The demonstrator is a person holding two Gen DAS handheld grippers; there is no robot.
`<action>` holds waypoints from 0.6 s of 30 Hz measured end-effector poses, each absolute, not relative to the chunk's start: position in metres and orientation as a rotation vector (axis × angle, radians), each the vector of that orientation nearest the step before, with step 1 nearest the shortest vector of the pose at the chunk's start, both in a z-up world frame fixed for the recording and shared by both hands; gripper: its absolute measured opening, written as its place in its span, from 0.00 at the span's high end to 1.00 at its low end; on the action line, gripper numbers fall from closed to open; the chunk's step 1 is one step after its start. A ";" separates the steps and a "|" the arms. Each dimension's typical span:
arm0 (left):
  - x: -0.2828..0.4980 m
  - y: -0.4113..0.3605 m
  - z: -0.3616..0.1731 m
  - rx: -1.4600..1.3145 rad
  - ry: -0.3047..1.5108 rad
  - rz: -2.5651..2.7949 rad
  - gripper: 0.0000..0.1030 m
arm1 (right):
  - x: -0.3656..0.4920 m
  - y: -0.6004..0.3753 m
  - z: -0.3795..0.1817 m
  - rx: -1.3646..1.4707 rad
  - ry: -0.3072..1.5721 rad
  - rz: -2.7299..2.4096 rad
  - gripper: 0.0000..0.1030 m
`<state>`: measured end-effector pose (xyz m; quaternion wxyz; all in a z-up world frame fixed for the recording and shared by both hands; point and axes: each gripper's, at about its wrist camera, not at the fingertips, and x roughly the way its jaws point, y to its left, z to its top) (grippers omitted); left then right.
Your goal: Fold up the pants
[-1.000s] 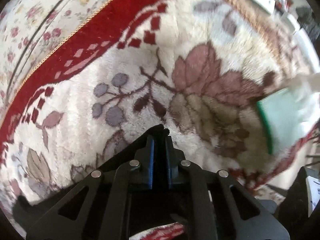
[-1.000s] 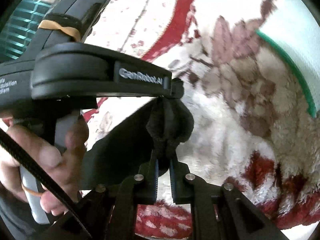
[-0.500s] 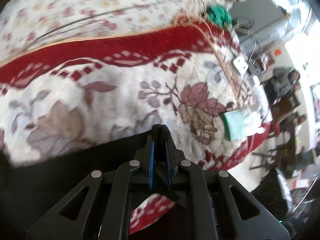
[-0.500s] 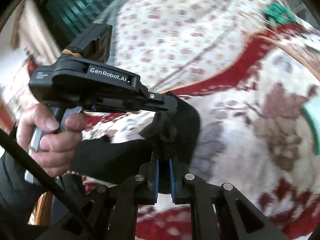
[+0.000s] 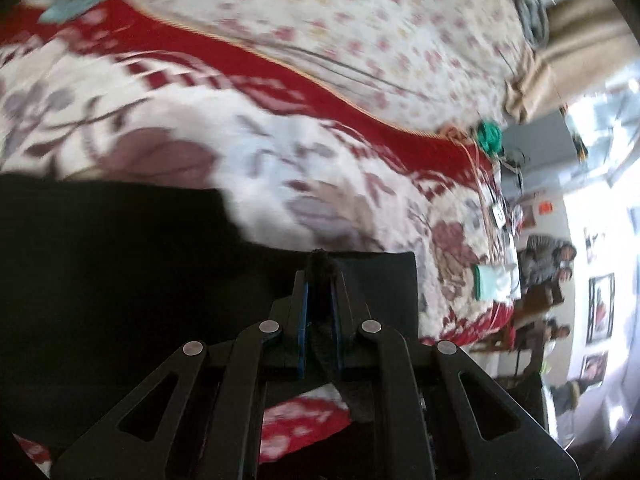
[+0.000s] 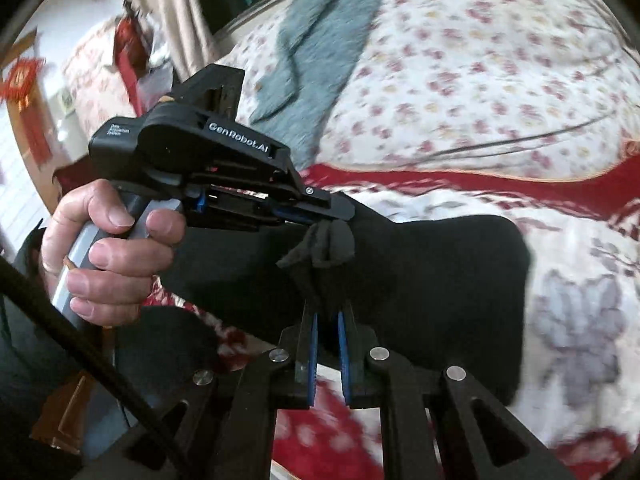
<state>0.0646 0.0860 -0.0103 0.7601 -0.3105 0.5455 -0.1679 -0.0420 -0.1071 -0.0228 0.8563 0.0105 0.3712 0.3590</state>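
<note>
The black pants (image 5: 120,264) hang and drape over a red and white floral blanket (image 5: 280,168). My left gripper (image 5: 320,268) is shut on a bunched edge of the black fabric, which sticks up between its blue pads. In the right wrist view my right gripper (image 6: 328,312) is shut on a gathered fold of the same pants (image 6: 432,280). The left gripper (image 6: 340,216) shows there too, held by a hand (image 6: 104,248), pinching the cloth just above my right fingertips. The pants spread to the right across the blanket.
A floral bedsheet (image 6: 460,72) covers the bed beyond the blanket's red border (image 6: 460,180), with a grey-blue cloth (image 6: 320,32) lying on it. A folded white and green item (image 5: 494,280) rests at the blanket's far end. Furniture and wall pictures stand beyond the bed.
Both grippers have swept sideways along the bed and rolled, carrying the pants with them. Much more black fabric now lies spread over the blanket. Both grips are unchanged.
</note>
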 end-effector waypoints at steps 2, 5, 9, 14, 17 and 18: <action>0.063 0.103 -0.018 -0.704 1.188 -0.341 0.92 | -0.043 -0.084 -0.031 -0.024 0.780 0.740 0.92; 0.064 0.116 -0.025 -0.729 1.178 -0.331 0.92 | -0.046 -0.063 -0.041 -0.081 0.767 0.702 0.92; 0.065 0.129 -0.036 -0.765 1.156 -0.327 0.92 | -0.047 -0.041 -0.050 -0.131 0.763 0.655 0.92; 0.067 0.137 -0.039 -0.806 1.128 -0.332 0.92 | -0.046 -0.024 -0.053 -0.182 0.764 0.619 0.92; 0.068 0.144 -0.043 -0.814 1.139 -0.270 0.91 | -0.042 -0.019 -0.056 -0.185 0.779 0.599 0.92; 0.067 0.147 -0.044 -0.830 1.134 -0.250 0.91 | -0.042 -0.018 -0.057 -0.186 0.788 0.597 0.91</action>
